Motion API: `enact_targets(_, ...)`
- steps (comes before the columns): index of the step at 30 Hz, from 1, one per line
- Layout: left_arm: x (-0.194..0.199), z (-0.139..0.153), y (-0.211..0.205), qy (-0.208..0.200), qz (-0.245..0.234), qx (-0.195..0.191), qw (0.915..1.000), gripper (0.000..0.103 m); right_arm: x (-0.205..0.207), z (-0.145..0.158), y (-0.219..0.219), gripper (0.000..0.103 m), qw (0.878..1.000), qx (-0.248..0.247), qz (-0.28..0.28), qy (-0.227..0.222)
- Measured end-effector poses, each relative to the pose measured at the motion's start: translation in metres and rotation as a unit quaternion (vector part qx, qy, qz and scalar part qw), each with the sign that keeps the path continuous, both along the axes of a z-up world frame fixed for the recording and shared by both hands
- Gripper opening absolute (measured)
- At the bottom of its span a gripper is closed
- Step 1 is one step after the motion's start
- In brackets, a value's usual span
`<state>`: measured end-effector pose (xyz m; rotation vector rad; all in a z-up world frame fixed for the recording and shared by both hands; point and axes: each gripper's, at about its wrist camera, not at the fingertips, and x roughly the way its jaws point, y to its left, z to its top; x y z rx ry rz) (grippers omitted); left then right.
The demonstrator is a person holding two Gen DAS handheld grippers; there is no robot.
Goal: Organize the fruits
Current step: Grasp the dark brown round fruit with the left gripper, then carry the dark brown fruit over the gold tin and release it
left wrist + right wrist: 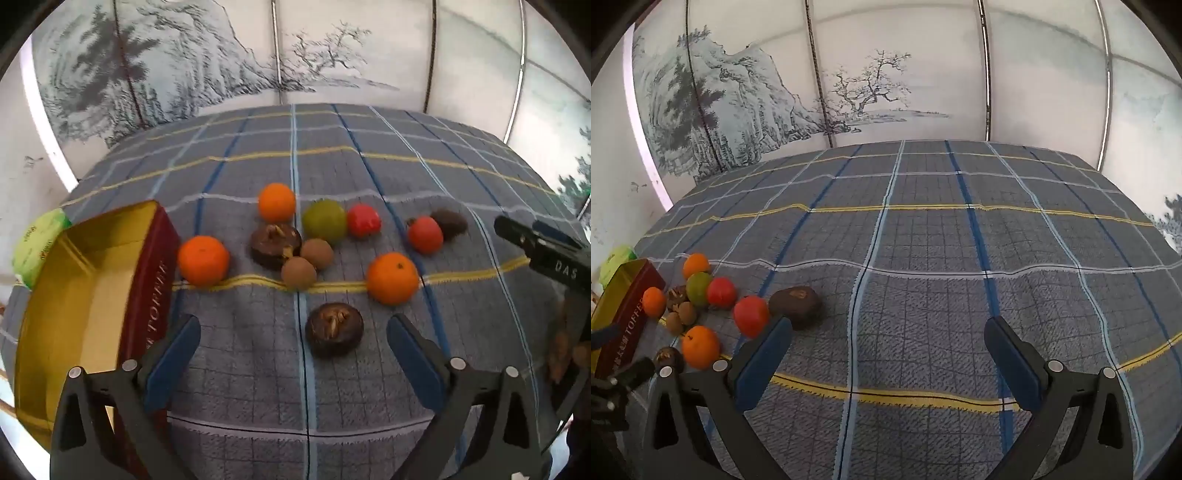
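Observation:
Several fruits lie on the plaid cloth: three oranges (392,277), two red fruits (425,234), a green fruit (324,220), two small brown round fruits (299,272) and dark brown fruits (334,329). An open red tin box (92,295) with a gold inside stands at the left. My left gripper (293,345) is open, with the nearest dark brown fruit between its fingers, just ahead. My right gripper (888,350) is open and empty over bare cloth, right of the fruits (750,316). Its tip shows at the right edge of the left wrist view (535,243).
A green packet (37,240) lies behind the box at the table's left edge. A painted folding screen (849,92) stands behind the table. The plaid cloth (960,258) stretches wide to the right of the fruits.

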<state>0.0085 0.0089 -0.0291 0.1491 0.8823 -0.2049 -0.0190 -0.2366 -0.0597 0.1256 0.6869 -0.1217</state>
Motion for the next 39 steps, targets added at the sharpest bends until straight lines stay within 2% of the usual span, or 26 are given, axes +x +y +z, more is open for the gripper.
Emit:
enact_targets(4, 0.003, -0.003, -0.006, 0.003, -0.016, 0.007, 0.9998, 0.095, -0.008, 0.003, 0.009, 0.103, 1.000, 0.003, 0.005, -0.007)
enact_targets(9, 0.008, -0.013, -0.011, 0.017, -0.029, 0.014, 0.9993, 0.069, -0.007, 0.008, 0.008, 0.103, 1.000, 0.017, 0.007, 0.000)
enact_targets(13, 0.010, -0.018, -0.013, 0.019, -0.035, 0.011, 0.9991, 0.064, -0.007, 0.008, 0.007, 0.103, 1.000, 0.020, 0.008, 0.001)
enact_targets(16, 0.011, -0.022, -0.019, 0.018, -0.042, 0.022, 0.9987, 0.060, -0.007, 0.007, 0.006, 0.103, 1.000, 0.020, 0.008, 0.002)
enact_targets(19, 0.012, -0.026, -0.020, 0.020, -0.055, 0.011, 0.9982, 0.050, -0.008, 0.006, 0.008, 0.103, 1.000, 0.017, 0.008, 0.004)
enact_targets(21, 0.013, -0.026, -0.020, 0.024, -0.066, -0.003, 0.9975, 0.033, -0.008, 0.006, 0.010, 0.103, 1.000, 0.015, 0.009, 0.007)
enact_targets(25, 0.008, -0.024, -0.021, 0.020, -0.061, -0.001, 0.9979, 0.033, -0.005, 0.005, 0.011, 0.103, 1.000, 0.012, 0.009, 0.016)
enact_targets(32, -0.006, 0.004, -0.002, 0.006, -0.006, -0.029, 0.9996, 0.033, -0.003, 0.005, 0.011, 0.103, 1.000, 0.010, 0.010, 0.019)
enact_targets(39, -0.020, 0.035, 0.015, -0.018, 0.032, -0.003, 0.9993, 0.033, 0.001, 0.004, 0.011, 0.103, 1.000, 0.003, 0.006, 0.020)
